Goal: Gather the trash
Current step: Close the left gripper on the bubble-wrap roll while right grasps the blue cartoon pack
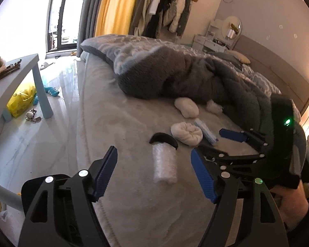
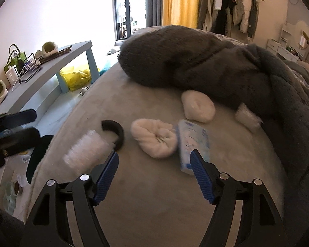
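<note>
Bedroom, grey bed [image 1: 121, 123] filling both views, dark fleece blanket [image 1: 175, 76] heaped across its far half. Trash sits in a cluster on the bare sheet near the blanket edge.

From my left cam: left tool [image 1: 154, 173] open, nothing between the pads. Clear bubble-wrap roll [image 1: 164, 162] lies on the bed straight ahead in the gap line, not touched. Black curved piece [image 1: 163, 139] sits at the roll's far end. Beyond it, a white rolled cloth wad [image 1: 186, 132], with a blue-white tissue pack [image 1: 206, 130] touching its right side. Further back, a second white wad [image 1: 186, 107] and a small crumpled plastic piece [image 1: 214, 106], both against the blanket. This view also catches my right tool [image 1: 214, 142] side-on, jaws apart and empty, just right of the pack, plus the hand [image 1: 288, 201] holding it.

Right cam: right tool [image 2: 154, 175] open and empty, tissue pack [image 2: 192, 144] just past the right pad, cloth wad [image 2: 154, 138] ahead centre. Roll [image 2: 86, 152] sits left of the left pad, blurred. Left tool [image 2: 16, 127] only shows as a dark blur at the frame's left edge; can't read its jaws from here.

Only the right cam shows the full blue surface [image 2: 51, 68] with a wire rack [image 2: 28, 68] and green bag [image 2: 15, 59] on it. Yellow bag [image 1: 20, 100] on the floor under it shows in both.
</note>
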`<state>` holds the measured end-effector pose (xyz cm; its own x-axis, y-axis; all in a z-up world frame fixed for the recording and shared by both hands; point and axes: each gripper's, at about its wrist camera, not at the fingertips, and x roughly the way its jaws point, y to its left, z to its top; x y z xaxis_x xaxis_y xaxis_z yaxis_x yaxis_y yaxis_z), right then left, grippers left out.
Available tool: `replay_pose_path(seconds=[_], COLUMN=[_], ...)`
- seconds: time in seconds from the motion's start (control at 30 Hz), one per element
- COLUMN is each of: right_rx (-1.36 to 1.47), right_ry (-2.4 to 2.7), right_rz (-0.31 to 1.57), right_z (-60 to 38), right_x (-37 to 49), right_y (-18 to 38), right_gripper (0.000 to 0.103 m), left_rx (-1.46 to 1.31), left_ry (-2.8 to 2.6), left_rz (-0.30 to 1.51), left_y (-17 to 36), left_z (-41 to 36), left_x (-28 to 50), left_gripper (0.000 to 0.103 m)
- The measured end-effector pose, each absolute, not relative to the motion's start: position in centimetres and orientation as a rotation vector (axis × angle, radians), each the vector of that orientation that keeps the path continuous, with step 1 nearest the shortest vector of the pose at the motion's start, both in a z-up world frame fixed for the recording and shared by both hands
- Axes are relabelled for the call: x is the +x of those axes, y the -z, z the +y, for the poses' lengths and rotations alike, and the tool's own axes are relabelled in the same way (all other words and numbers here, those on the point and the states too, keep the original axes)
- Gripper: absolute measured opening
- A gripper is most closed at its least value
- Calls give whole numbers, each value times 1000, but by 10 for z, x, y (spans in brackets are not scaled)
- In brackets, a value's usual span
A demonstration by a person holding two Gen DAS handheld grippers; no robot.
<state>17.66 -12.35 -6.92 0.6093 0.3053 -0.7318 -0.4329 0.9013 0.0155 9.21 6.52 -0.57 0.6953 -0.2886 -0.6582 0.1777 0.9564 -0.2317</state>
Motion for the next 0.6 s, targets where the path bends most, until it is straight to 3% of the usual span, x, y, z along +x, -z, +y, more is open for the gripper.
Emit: replay_pose_path(seconds=[0.33,0.6], right_rx=[-158,-190], right_ry=[-410,-404], right_rz=[843,849], right_z=[-156,-163], right_x=[186,184], right_y=[81,88], right_gripper=[78,79], left_rx=[-95,-83], left_ry=[257,259], left_rz=[826,880], left_y=[36,56], left_z=[37,28], left_x=[108,120], left_gripper=[74,58])
